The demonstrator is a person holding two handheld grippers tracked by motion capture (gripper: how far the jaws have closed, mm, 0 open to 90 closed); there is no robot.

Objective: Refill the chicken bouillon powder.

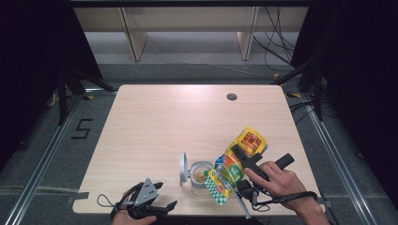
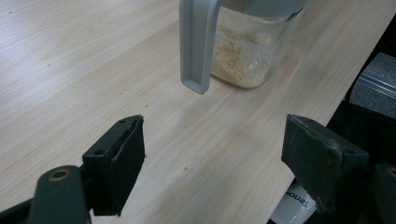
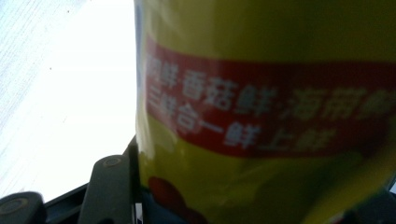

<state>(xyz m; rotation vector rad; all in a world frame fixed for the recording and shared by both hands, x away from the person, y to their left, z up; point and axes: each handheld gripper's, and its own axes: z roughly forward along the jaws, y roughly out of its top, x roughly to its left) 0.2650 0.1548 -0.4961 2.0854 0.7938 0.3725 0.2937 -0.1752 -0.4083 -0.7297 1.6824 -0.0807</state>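
- Pale wooden table [image 1: 155, 126]: clear glass jar with grey flip lid [image 1: 201, 173] at 5 o'clock, near edge.
- Yellow-red foil seasoning pouch [image 1: 237, 161], tilted over jar, clamped in right gripper [image 1: 239, 157]; slip risks spilling granules.
- Left gripper [image 1: 149, 202], jaws wide, empty, at 7 o'clock; jar unbraced, may tip.

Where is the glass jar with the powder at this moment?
In the high view the jar stands near the table's front edge, between the left gripper and the tilted yellow bag held over it.
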